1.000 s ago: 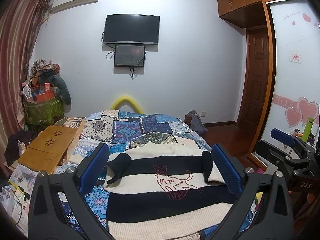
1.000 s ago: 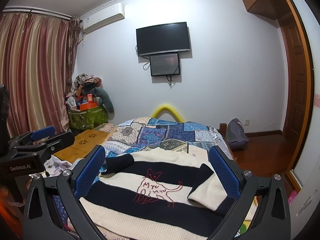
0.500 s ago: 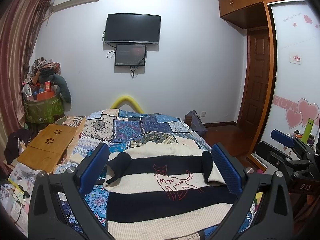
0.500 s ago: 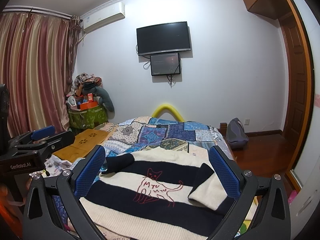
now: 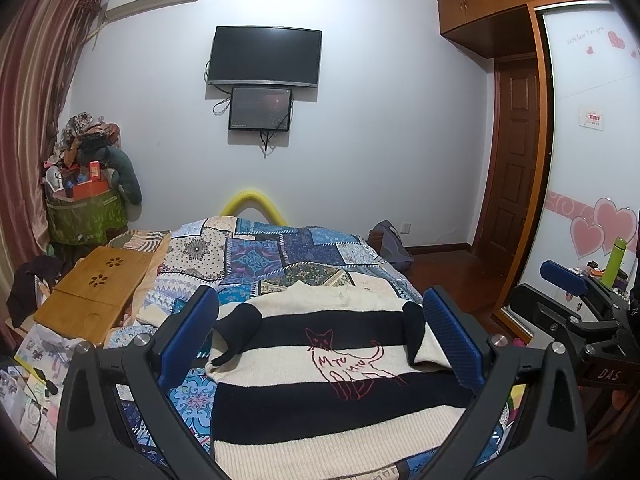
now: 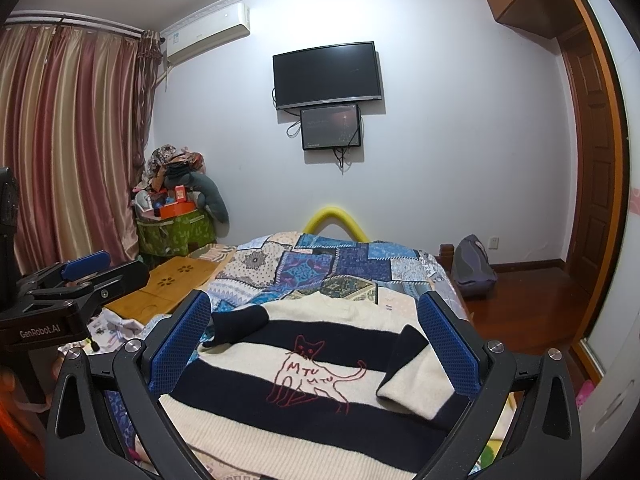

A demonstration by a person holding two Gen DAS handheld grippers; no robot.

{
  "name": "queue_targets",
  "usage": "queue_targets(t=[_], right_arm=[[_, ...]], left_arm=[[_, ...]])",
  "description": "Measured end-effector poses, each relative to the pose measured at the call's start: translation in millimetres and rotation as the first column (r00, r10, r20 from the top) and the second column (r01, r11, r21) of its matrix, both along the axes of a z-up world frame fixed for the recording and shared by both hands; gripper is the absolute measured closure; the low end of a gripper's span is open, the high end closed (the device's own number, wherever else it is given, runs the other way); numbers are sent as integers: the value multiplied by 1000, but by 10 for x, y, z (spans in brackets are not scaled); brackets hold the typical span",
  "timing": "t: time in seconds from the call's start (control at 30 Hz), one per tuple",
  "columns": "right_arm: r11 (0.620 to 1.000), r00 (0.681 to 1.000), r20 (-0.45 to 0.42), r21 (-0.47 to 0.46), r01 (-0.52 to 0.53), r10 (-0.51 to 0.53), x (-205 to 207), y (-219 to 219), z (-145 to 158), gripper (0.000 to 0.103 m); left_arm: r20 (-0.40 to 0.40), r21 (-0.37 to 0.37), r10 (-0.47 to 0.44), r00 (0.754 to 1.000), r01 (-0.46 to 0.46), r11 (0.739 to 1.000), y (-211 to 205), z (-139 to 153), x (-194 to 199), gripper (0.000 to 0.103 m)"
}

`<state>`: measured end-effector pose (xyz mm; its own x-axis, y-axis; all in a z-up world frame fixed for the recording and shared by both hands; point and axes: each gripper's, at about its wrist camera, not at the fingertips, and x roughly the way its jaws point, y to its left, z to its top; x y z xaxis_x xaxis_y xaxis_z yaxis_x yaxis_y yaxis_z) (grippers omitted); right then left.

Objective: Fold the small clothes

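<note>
A cream and navy striped sweater [image 5: 332,392] with a red cat outline lies flat on the bed, both sleeves folded in over its front. It also shows in the right wrist view [image 6: 320,384]. My left gripper [image 5: 320,336] is open and empty, held above the sweater's near part. My right gripper [image 6: 314,338] is open and empty, also above the sweater. The right gripper shows at the right edge of the left wrist view [image 5: 580,312]; the left gripper shows at the left edge of the right wrist view [image 6: 72,292].
A patchwork quilt [image 5: 280,252] covers the bed. A wooden lap tray [image 5: 92,288] lies at the bed's left side, with papers [image 5: 40,368] below it. A green hamper piled with things [image 5: 84,212] stands by the curtain. A bag [image 6: 474,264] sits on the floor.
Both grippers drifted very slightly; the view barely shifted. The sweater has not moved.
</note>
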<state>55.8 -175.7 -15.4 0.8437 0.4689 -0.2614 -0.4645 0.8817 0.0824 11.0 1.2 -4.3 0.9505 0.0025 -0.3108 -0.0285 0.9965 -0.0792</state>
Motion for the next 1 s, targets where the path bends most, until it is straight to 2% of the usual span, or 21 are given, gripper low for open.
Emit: queue_targets(t=[0.37, 0.63, 0.83, 1.0], right_arm=[[1000, 1000, -17, -15, -4, 4, 96, 64, -23, 0], [1000, 1000, -22, -24, 1, -2, 439, 149, -107, 0], [998, 998, -60, -63, -27, 23, 918, 295, -256, 0], [992, 991, -127, -111, -64, 49, 1349, 448, -489, 0]], left_arm=[[-14, -3, 20, 1000, -20, 1000, 82, -93, 101, 0], [-83, 11, 80, 993, -79, 997, 430, -273, 419, 0], [-216, 20, 151, 965, -150, 988, 921, -623, 890, 0], [-358, -55, 157, 920, -188, 981, 1368, -1013, 1243, 0]])
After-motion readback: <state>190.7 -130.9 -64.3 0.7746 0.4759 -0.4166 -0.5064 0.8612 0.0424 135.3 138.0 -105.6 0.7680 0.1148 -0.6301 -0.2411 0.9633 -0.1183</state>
